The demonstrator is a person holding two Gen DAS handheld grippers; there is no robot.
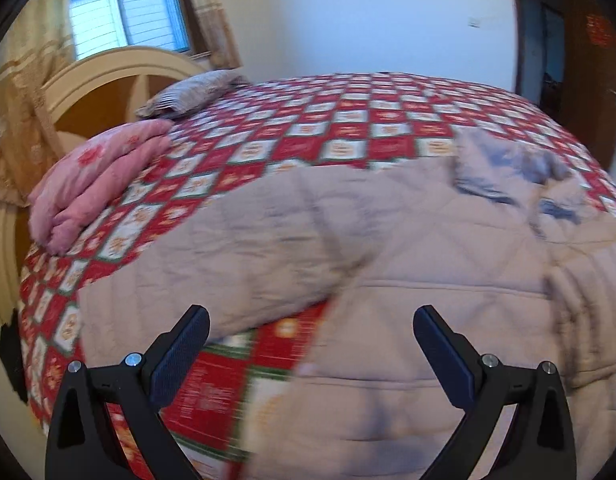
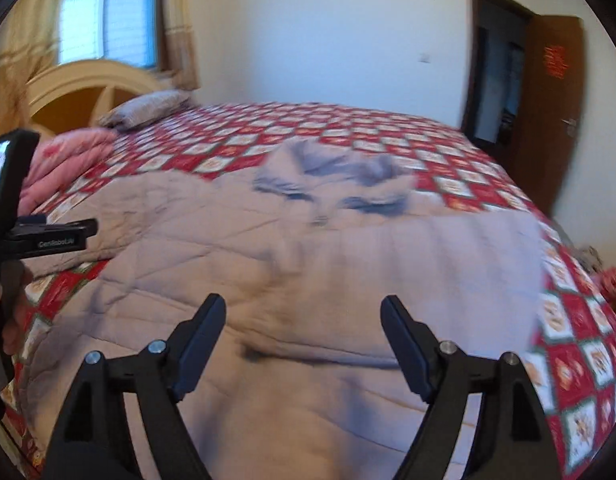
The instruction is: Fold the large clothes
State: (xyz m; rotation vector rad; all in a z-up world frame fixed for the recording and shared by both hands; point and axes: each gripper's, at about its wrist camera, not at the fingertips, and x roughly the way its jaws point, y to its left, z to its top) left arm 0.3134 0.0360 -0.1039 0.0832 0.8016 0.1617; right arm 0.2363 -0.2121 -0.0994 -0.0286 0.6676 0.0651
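On the red checked bedspread (image 1: 347, 120), a large quilted beige coat (image 2: 308, 272) lies spread out, hood (image 2: 331, 176) toward the far side.
Both the left gripper (image 1: 311, 356) and right gripper (image 2: 304, 340) hover over it, jaws wide apart and empty. The coat looks soft, puffy and bulky, likely light but slippery; a sleeve end or hem edge seems the best place to pinch.

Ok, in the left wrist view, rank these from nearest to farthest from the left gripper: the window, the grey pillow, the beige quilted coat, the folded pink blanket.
1. Beige quilted coat, spread on the bed just ahead of the open left gripper.
2. Folded pink blanket, left edge of the bed.
3. Grey pillow, by the headboard, farther back.
4. Window, on the far wall, upper left.
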